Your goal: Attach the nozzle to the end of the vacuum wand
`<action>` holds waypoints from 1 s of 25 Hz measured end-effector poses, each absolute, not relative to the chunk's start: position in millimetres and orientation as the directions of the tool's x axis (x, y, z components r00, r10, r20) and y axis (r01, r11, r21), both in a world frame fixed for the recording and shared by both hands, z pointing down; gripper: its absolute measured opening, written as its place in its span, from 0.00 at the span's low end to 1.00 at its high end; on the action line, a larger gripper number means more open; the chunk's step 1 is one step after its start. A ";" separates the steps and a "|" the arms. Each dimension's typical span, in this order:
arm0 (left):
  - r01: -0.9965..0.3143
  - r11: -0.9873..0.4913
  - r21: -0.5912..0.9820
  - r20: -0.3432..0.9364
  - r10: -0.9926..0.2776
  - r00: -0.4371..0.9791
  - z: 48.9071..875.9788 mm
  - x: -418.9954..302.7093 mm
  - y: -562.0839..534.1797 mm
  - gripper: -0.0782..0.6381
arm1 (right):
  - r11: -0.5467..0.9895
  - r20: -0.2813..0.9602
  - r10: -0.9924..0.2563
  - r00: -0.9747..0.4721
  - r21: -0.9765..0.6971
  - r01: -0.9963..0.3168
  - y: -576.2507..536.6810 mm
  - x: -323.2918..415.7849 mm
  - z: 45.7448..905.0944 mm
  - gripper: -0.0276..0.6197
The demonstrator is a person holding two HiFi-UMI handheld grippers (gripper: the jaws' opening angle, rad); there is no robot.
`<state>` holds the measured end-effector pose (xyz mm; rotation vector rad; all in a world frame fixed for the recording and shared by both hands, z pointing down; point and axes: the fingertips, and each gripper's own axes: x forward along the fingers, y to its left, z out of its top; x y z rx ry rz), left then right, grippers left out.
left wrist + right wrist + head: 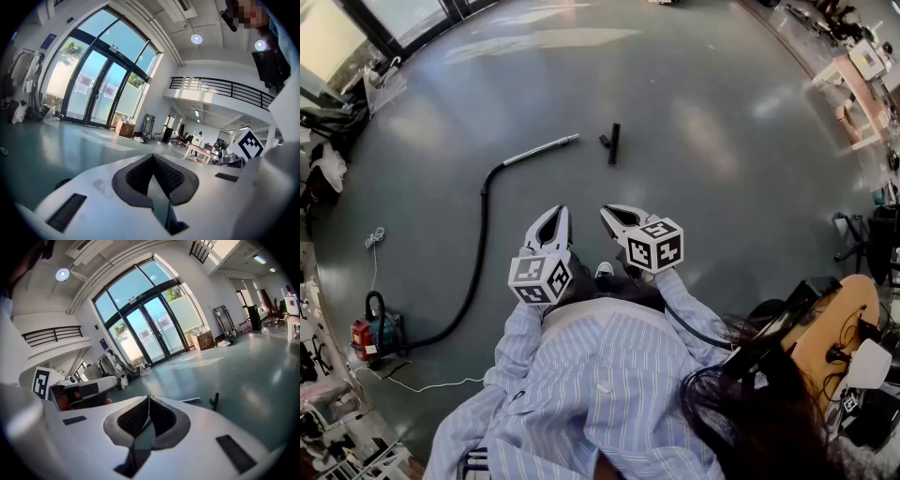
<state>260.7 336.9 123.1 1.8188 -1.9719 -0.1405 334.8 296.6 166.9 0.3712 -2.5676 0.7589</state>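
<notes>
A silver vacuum wand (pixel 541 149) lies on the grey floor, joined to a black hose (pixel 478 253) that runs to a small red vacuum (pixel 373 335) at the left. The black nozzle (pixel 613 142) lies loose just right of the wand's free end, apart from it. In the right gripper view the wand (pixel 190 400) and the nozzle (pixel 215 401) show beyond the jaws. My left gripper (pixel 556 212) and right gripper (pixel 606 213) are held side by side at waist height, well short of both parts. Both are shut with nothing between the jaws.
Glass doors (pixel 93 89) and clutter line the far wall. Tables (pixel 861 89) stand at the upper right, a wooden chair (pixel 832 333) and gear at the lower right. A white cable (pixel 375 246) lies left of the hose. A person's striped sleeves fill the head view's bottom.
</notes>
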 end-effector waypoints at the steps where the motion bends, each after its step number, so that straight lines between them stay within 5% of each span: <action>1: -0.920 0.126 0.372 0.256 -0.966 -0.029 124.2 258.9 338.5 0.12 | 0.814 0.477 -0.130 -0.869 -0.450 -0.368 298.1 333.7 167.8 0.06; 25: -0.912 0.147 0.382 0.285 -0.958 -0.035 135.4 229.7 329.6 0.12 | 0.821 0.453 -0.123 -0.883 -0.453 -0.347 289.1 315.9 173.5 0.06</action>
